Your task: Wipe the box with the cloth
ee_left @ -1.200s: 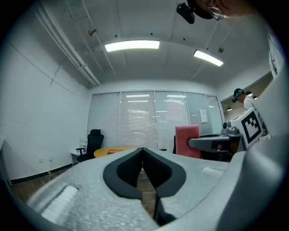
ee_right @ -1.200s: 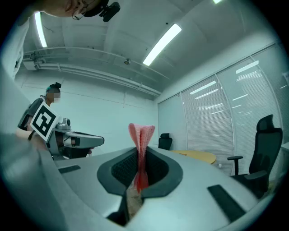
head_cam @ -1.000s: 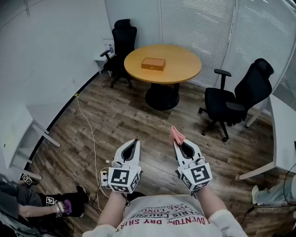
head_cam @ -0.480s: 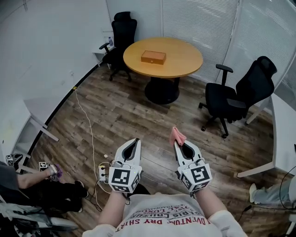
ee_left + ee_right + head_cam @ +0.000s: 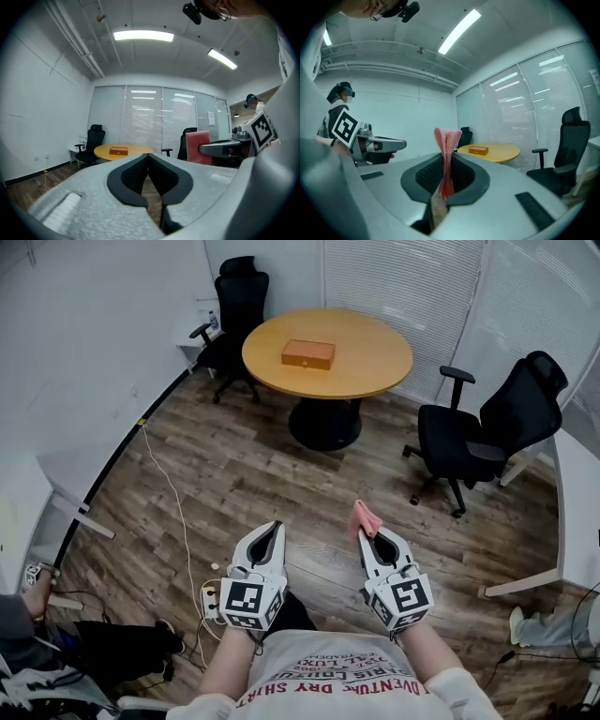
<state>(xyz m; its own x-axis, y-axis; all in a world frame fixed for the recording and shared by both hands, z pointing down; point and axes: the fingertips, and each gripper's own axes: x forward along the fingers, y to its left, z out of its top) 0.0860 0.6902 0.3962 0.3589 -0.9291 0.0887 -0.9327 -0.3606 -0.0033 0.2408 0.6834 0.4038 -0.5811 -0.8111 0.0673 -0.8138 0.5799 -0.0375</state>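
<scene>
- My shirt (image 5: 323,676) carries print seen upside down; I can read "DRY SHIRT", the rest is unclear.
- My left tongs (image 5: 273,531) are closed tip to tip with nothing between them.
- My right tongs (image 5: 368,535) are clamped on the pink cloth (image 5: 364,518), which sticks up past the tips.
- The orange box (image 5: 307,353) lies on the round wooden table (image 5: 370,357), well apart from both tongs, across the wood floor ahead of me.

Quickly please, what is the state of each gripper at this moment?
Left gripper: closed, nothing between its jaws.
Right gripper: closed, holding the pink cloth.
</scene>
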